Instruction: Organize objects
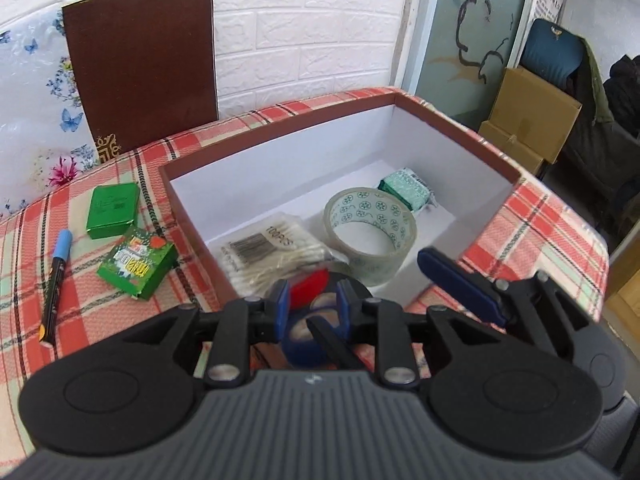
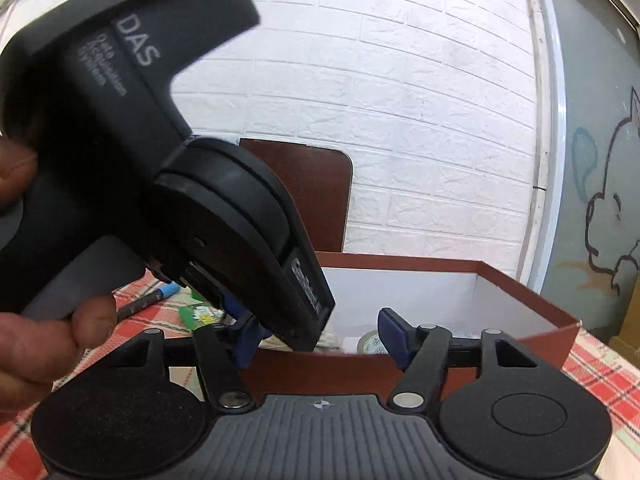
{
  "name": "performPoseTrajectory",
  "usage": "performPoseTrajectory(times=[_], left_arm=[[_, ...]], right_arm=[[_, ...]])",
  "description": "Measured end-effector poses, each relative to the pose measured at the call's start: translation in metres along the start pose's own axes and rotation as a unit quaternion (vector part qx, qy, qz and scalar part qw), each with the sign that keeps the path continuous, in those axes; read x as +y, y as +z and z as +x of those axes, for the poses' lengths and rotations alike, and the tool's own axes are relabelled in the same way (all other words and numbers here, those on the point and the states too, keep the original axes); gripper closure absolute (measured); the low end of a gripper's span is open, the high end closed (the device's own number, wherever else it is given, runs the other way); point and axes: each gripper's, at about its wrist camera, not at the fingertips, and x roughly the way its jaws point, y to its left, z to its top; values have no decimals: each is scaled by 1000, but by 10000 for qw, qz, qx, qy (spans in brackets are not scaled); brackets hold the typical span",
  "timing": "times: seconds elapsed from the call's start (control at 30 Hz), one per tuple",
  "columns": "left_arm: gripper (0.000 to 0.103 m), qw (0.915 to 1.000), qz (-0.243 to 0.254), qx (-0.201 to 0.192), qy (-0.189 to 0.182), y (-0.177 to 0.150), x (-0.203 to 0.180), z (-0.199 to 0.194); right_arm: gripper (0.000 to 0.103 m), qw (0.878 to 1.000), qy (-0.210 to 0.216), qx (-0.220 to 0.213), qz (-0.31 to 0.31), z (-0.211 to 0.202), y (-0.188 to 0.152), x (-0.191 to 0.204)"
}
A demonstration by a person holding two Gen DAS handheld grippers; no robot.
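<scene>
Left gripper (image 1: 312,306) pinches a blue tape roll (image 1: 300,344) narrowly over the box (image 1: 280,160) edge (right gripper (image 2: 320,340) half-open, empty); next, I'd guess, lower and release inside.

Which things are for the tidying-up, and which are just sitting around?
For tidying: brown box, clear tape roll, cotton swab pack, green-white packet, blue tape roll, green tin, green carton, blue-capped marker.

Just lying about: brown panel by the wall, cardboard boxes, dark blue chair.

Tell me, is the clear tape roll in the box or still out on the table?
In the box: the tape roll sits on the white floor inside the box.
</scene>
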Motion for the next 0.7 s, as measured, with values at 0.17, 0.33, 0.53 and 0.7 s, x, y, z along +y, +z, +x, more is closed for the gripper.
performPoseTrajectory(times=[0.17, 0.33, 0.53, 0.7], left_arm=[[74, 9995, -25, -311, -19, -11, 1, -28], [62, 9986, -94, -413, 315, -29, 12, -46], [62, 9960, -406, -209, 770, -53, 44, -51], [61, 9906, -561, -92, 1241, -74, 73, -52]], right_arm=[[41, 9999, 50, 77, 43, -22, -7, 15], [41, 9988, 305, 385, -13, -35, -18, 36], [42, 9937, 739, 843, -61, -31, -28, 66], [42, 9871, 1083, 1158, -214, -25, -37, 84]])
